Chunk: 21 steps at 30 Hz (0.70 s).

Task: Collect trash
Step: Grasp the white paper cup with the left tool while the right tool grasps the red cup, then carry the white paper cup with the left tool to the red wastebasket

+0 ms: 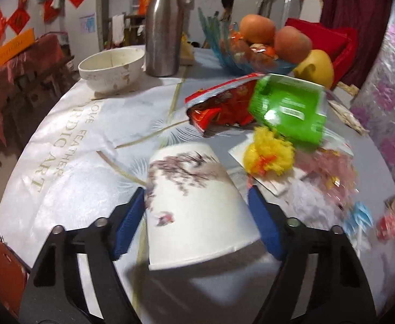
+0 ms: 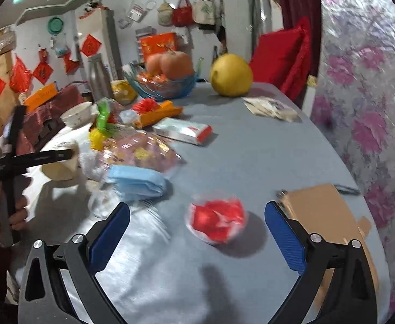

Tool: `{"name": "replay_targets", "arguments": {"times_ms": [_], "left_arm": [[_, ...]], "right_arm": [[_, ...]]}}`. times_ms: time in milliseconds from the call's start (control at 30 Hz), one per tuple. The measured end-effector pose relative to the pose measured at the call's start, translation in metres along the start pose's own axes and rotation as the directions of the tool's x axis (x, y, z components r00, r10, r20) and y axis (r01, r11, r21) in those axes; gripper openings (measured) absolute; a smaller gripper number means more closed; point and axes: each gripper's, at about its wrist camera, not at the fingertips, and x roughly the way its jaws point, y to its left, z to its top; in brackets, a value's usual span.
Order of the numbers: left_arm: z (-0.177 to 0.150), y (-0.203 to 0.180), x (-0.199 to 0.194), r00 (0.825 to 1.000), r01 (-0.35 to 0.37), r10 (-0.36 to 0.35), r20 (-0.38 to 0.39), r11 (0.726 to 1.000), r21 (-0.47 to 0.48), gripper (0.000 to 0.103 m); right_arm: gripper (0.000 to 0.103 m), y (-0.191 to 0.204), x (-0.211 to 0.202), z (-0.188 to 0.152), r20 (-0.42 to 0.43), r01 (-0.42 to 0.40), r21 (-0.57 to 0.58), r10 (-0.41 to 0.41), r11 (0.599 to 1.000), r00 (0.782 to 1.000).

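Note:
My left gripper (image 1: 197,199) is shut on a white paper cup with a pink blossom print (image 1: 194,205), held tilted above the table, mouth toward the camera. Beyond it lie a red snack bag (image 1: 219,105), a green wrapper (image 1: 289,108) and a yellow crumpled wrapper (image 1: 270,154). My right gripper (image 2: 197,224) is open over the grey table, with a small clear cup of red wrapper (image 2: 216,221) between its fingers. A blue face mask (image 2: 138,181) and a clear pink plastic bag (image 2: 143,151) lie to its left. The left gripper and cup (image 2: 60,164) also show in the right wrist view.
A white bowl (image 1: 111,67), steel bottle (image 1: 165,27) and blue fruit bowl (image 1: 251,51) stand at the back. A yellow pomelo (image 2: 231,74), tissue pack (image 2: 184,131), orange box (image 2: 157,113), papers (image 2: 273,108) and a cardboard piece (image 2: 324,216) lie on the table.

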Motion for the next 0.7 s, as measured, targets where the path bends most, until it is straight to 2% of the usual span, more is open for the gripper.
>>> {"name": "replay_targets", "arguments": {"times_ms": [100, 167, 200, 300, 433, 533, 600, 667, 700], "left_arm": [[-0.007, 0.0, -0.014, 0.999, 0.051, -0.051, -0.005, 0.999, 0.0, 0.059], [-0.01, -0.001, -0.019, 0.998, 0.06, -0.06, -0.009, 0.998, 0.01, 0.058], [-0.013, -0.001, -0.021, 0.998, 0.06, -0.06, -0.01, 0.998, 0.012, 0.058], [-0.02, 0.001, -0.027, 0.997, 0.07, -0.07, -0.012, 0.997, -0.009, 0.058], [-0.033, 0.001, -0.041, 0.994, 0.105, -0.105, -0.015, 0.994, -0.014, 0.054], [-0.042, 0.002, -0.058, 0.993, 0.117, -0.117, -0.006, 0.993, -0.004, 0.046], [-0.046, 0.004, -0.071, 0.99, 0.138, -0.138, 0.004, 0.99, 0.003, 0.039], [-0.052, 0.004, -0.077, 0.995, 0.1, -0.1, 0.009, 0.995, 0.02, 0.04], [-0.056, 0.004, -0.078, 0.997, 0.083, -0.083, 0.004, 0.996, 0.023, 0.047]], "right_arm": [[0.098, -0.007, 0.014, 0.0, -0.054, 0.002, 0.034, 0.0, 0.999, 0.999], [0.093, -0.006, 0.027, 0.001, -0.098, -0.002, 0.047, 0.007, 0.999, 0.995], [0.087, -0.004, 0.033, 0.0, -0.12, 0.006, 0.041, -0.001, 0.999, 0.993], [0.053, 0.0, 0.051, -0.003, -0.186, 0.032, 0.029, -0.027, 0.999, 0.982], [0.053, 0.003, 0.041, -0.004, -0.142, 0.025, 0.026, -0.021, 0.999, 0.99], [0.053, 0.009, 0.03, -0.005, -0.11, -0.038, 0.046, 0.043, 0.998, 0.993], [0.053, 0.017, 0.025, -0.003, -0.094, -0.055, 0.034, 0.058, 0.998, 0.994], [0.053, 0.028, 0.02, -0.002, -0.08, -0.065, 0.009, 0.066, 0.998, 0.995], [0.053, 0.033, 0.019, -0.002, -0.079, -0.069, 0.0, 0.069, 0.998, 0.995]]}}
